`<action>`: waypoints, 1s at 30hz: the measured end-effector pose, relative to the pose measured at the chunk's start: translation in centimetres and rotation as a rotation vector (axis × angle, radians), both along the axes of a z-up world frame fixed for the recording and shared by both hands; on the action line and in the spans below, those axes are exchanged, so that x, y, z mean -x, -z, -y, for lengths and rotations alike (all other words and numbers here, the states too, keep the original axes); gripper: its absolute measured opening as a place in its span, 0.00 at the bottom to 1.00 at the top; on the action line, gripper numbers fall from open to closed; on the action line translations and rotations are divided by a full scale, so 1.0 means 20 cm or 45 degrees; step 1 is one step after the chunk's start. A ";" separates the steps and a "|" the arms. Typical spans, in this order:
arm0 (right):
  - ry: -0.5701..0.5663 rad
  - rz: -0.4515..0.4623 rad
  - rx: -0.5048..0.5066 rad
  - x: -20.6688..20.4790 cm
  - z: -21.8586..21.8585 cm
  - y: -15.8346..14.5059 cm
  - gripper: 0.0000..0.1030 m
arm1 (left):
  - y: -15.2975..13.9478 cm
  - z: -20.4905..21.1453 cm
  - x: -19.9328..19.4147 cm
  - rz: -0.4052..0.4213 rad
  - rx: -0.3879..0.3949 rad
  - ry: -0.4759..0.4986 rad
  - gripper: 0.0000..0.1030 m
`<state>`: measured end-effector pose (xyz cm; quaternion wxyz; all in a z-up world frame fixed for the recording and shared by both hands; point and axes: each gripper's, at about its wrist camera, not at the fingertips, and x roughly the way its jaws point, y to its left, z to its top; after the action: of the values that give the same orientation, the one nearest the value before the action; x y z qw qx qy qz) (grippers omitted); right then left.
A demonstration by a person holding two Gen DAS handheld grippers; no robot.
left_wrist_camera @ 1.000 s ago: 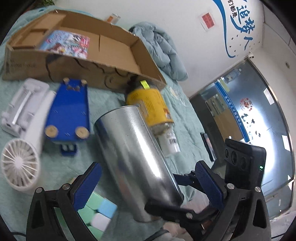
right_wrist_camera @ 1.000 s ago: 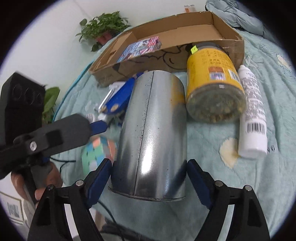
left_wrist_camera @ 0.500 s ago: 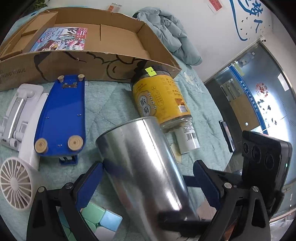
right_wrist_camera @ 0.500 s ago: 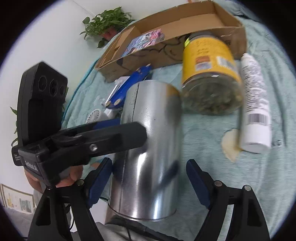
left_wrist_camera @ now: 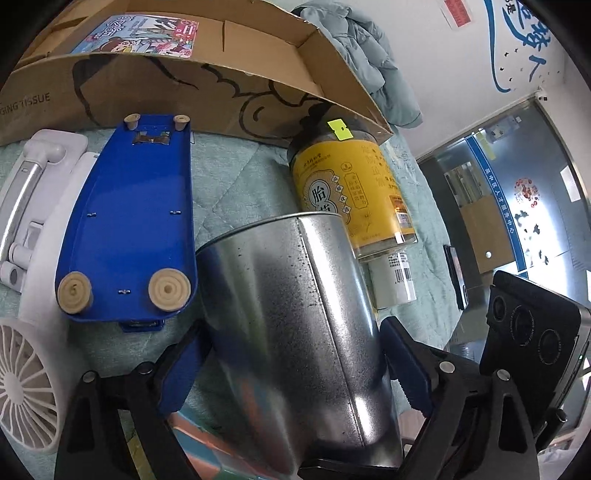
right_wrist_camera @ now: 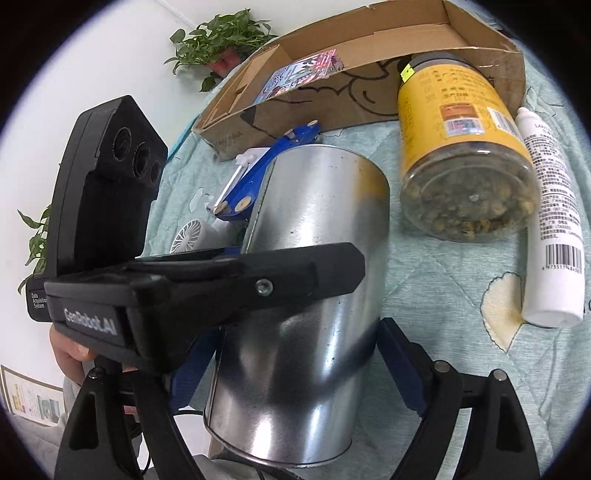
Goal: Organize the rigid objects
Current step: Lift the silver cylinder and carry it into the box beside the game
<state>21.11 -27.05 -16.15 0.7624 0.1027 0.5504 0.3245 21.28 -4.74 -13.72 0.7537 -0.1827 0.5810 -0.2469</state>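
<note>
A shiny metal tin can [left_wrist_camera: 291, 317] is held off the green quilt, tilted, and also shows in the right wrist view [right_wrist_camera: 314, 280]. My left gripper [left_wrist_camera: 291, 373] has its blue pads against both sides of the can. My right gripper [right_wrist_camera: 291, 369] grips the same can lower down, pads on both sides. The left gripper's black body [right_wrist_camera: 177, 295] crosses in front of the can in the right wrist view. A yellow-labelled jar [left_wrist_camera: 351, 195] and a white bottle [right_wrist_camera: 550, 229] lie beyond the can.
An open cardboard box [left_wrist_camera: 207, 85] with a colourful booklet [left_wrist_camera: 140, 35] lies at the back. A blue toy board [left_wrist_camera: 133, 229], a white fan [left_wrist_camera: 26, 380] and a white stand [left_wrist_camera: 33, 192] lie to the left. A pastel cube [left_wrist_camera: 207, 454] lies under the can.
The left gripper has moved in and its pads have closed from wide apart onto the can. The can has come nearer both cameras and stands more upright.
</note>
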 end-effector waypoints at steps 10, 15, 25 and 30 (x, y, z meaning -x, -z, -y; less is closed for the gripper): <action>0.007 0.138 0.007 0.01 -0.05 -0.10 0.84 | -0.21 0.01 0.06 0.216 -0.028 0.009 0.84; 0.029 0.304 0.010 0.02 -0.07 -0.21 0.84 | -0.37 0.01 0.08 0.352 -0.033 0.001 0.83; -0.012 0.459 -0.013 -0.02 -0.09 -0.33 0.84 | -0.57 -0.01 0.08 0.515 -0.061 -0.001 0.83; -0.023 0.499 -0.012 -0.07 -0.11 -0.35 0.84 | -0.63 -0.02 0.07 0.562 -0.073 -0.007 0.83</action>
<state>22.44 -24.75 -9.10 0.8515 0.0362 0.3909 0.3477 19.97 -4.33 -1.19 0.8681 -0.1043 0.4084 -0.2622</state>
